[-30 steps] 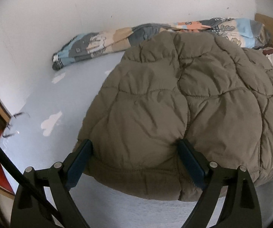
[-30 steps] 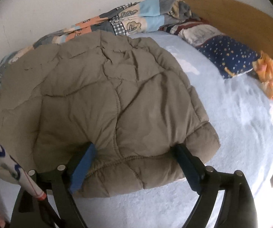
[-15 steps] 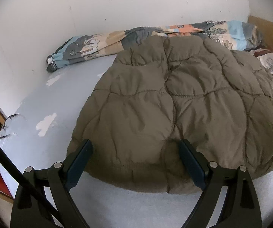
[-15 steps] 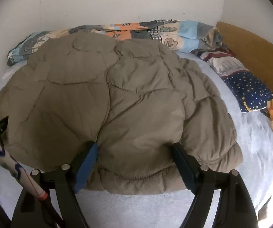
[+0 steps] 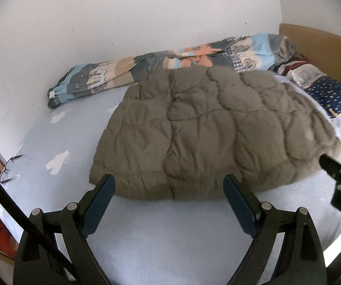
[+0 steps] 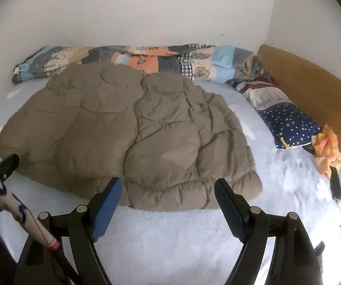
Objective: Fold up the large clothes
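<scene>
Pale blue bedding [image 5: 170, 249] stretches to white walls, and your left gripper [image 5: 169, 186] and right gripper [image 6: 168, 190] both hang released, the olive puffer jacket [image 5: 206, 130] lying flat just past their fingertips at twelve o'clock.

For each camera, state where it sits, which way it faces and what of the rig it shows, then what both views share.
Left wrist: on the left gripper, looking down its open fingers across the bed at the brown quilted jacket; the right gripper pokes in at the right edge.
Right wrist: on the right gripper, facing the same jacket; the left gripper shows at the left edge.
Shared: jacket, patterned blanket, starry pillow.
</scene>
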Available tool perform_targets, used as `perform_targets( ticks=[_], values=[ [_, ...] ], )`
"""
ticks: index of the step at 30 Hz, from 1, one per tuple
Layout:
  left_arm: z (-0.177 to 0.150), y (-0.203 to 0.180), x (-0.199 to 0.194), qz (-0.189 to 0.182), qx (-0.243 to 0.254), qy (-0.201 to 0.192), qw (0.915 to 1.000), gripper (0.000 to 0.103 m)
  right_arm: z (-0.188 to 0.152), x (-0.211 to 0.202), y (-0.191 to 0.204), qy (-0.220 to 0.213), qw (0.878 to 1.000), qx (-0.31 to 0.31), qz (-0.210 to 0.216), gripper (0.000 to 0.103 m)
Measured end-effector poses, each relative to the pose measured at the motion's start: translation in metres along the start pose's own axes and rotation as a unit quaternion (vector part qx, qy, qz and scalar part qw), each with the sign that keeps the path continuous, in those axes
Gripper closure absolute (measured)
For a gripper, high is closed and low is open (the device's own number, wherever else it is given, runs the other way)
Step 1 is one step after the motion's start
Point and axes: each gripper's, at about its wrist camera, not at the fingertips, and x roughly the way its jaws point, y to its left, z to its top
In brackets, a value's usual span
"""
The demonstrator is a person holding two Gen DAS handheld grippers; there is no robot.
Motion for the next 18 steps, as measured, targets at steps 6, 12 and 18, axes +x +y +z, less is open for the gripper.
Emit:
perform_targets(
  ticks=[6, 12, 18],
  values=[
    [-0.02, 0.011, -0.044, -0.017, -0.004, 0.0, 0.9998, 0.011, -0.027, -0.043, 0.004, 0.002, 1.0, 0.008, 0.004, 0.017],
    [-0.02, 0.019, -0.072, -0.009, -0.007, -0.009, 0.9999, 0.011, -0.04, -0.081, 0.016, -0.003, 0.999, 0.015, 0.047, 0.014],
    [0.008, 0.025, -0.1, 0.005, -0.023, -0.047, 0.9986, 0.009, -0.024, -0.107, 0.008, -0.029, 0.997, 0.038, 0.067, 0.013]
  ],
)
